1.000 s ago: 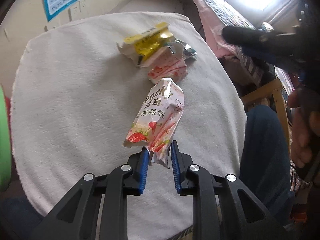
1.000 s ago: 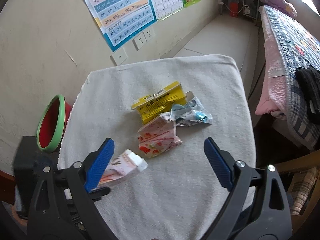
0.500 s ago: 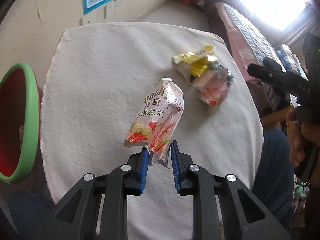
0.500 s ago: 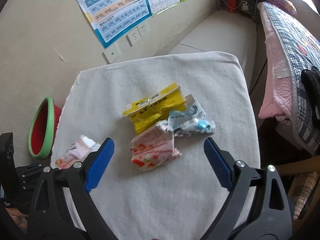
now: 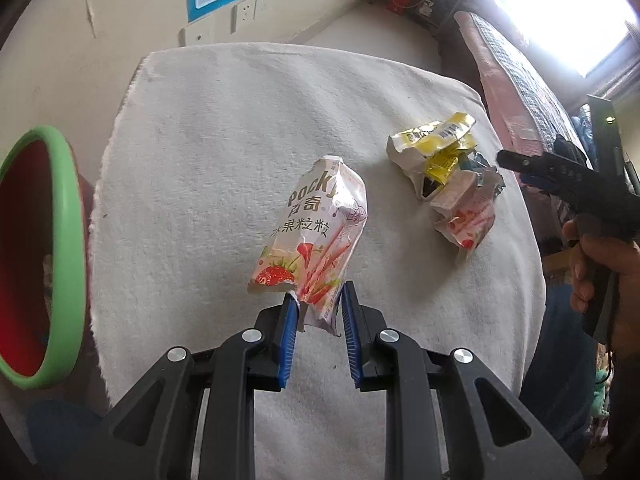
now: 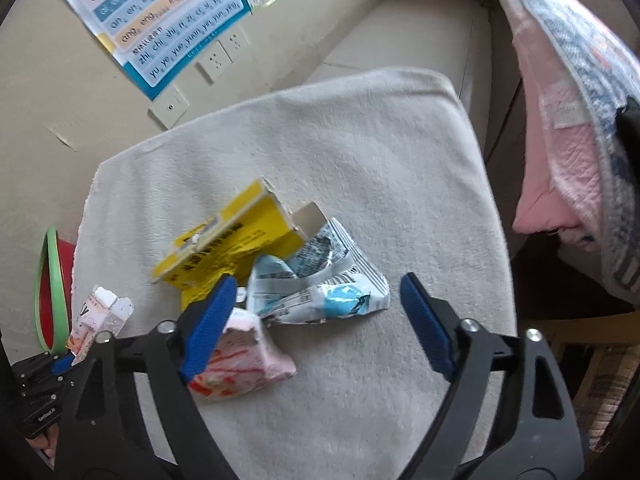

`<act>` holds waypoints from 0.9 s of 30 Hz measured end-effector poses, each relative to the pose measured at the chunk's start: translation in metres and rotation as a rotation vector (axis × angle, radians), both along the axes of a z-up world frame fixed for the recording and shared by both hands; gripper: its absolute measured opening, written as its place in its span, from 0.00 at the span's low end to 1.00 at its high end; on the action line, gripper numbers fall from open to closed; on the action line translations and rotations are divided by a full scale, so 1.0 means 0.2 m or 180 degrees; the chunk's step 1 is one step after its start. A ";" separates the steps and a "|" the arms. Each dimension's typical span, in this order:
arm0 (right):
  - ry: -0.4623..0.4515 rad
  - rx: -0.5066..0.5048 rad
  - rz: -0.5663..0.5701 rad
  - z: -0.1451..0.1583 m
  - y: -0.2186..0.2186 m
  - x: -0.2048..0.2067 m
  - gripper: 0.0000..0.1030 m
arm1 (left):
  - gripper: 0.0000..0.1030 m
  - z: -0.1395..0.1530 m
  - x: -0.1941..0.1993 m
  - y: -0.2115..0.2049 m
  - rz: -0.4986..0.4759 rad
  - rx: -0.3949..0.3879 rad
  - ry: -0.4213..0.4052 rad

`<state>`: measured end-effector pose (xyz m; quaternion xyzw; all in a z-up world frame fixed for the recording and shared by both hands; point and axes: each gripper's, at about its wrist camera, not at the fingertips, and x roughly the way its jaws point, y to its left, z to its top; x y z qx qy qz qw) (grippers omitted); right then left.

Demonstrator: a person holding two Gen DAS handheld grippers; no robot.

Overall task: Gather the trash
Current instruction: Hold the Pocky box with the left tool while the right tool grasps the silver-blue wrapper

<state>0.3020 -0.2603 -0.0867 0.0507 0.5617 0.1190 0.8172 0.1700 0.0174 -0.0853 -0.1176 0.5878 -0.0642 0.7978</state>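
Observation:
My left gripper [image 5: 318, 306] is shut on a pink strawberry Pocky wrapper [image 5: 316, 232] and holds it above the white cloth-covered table [image 5: 208, 152]. The wrapper also shows at the left in the right wrist view [image 6: 98, 320]. My right gripper [image 6: 316, 312] is open, just above a pile of trash: a yellow box [image 6: 232, 248], a white-and-blue wrapper [image 6: 320, 284] and a pink wrapper [image 6: 240, 364]. The same pile lies at the right in the left wrist view [image 5: 448, 184]. A red bin with a green rim [image 5: 36, 256] stands left of the table.
A wall with a poster [image 6: 168, 20] and sockets [image 6: 218, 58] is behind the table. A bed with pink bedding [image 6: 568, 120] is on the right. The table's left edge is next to the bin [image 6: 50, 288].
My left gripper has swung left with the Pocky wrapper, bringing the bin into view. My right gripper has moved forward and down over the trash pile, still open.

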 end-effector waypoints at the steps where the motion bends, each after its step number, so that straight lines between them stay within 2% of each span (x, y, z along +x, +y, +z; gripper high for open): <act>1: 0.0040 0.0020 -0.0013 -0.02 -0.01 0.01 0.75 | 0.19 -0.01 0.00 -0.01 -0.0018 -0.0005 0.0008; 3: 0.0112 0.0064 -0.0024 -0.07 -0.02 0.02 0.71 | 0.19 -0.02 0.02 -0.03 -0.0060 -0.0004 0.0032; 5: 0.0208 0.0130 -0.0007 -0.12 -0.02 0.02 0.57 | 0.19 -0.03 0.03 -0.04 -0.0076 -0.0008 0.0041; 7: 0.0246 0.0144 0.0052 -0.14 0.00 0.02 0.51 | 0.19 -0.03 0.05 -0.05 -0.0074 -0.0013 0.0029; 8: 0.0246 0.0170 0.0077 -0.15 0.00 0.01 0.44 | 0.19 -0.03 0.05 -0.05 -0.0069 -0.0017 0.0022; 9: 0.0243 0.0169 0.0086 -0.14 0.00 0.01 0.42 | 0.19 -0.02 0.05 -0.05 -0.0061 -0.0021 0.0012; 10: 0.0219 0.0165 0.0100 -0.14 0.00 0.00 0.30 | 0.19 -0.02 0.05 -0.05 -0.0055 -0.0019 0.0000; 11: 0.0210 0.0164 0.0125 -0.13 0.00 -0.01 0.27 | 0.19 -0.02 0.05 -0.05 -0.0054 -0.0017 -0.0011; 17: 0.0095 0.0103 0.0178 -0.06 0.00 -0.08 0.22 | 0.19 -0.01 0.03 -0.05 -0.0069 -0.0023 -0.0029; 27: -0.0380 -0.0054 0.0175 0.27 -0.04 -0.21 0.22 | 0.19 0.14 -0.04 -0.02 0.0002 -0.0008 -0.0278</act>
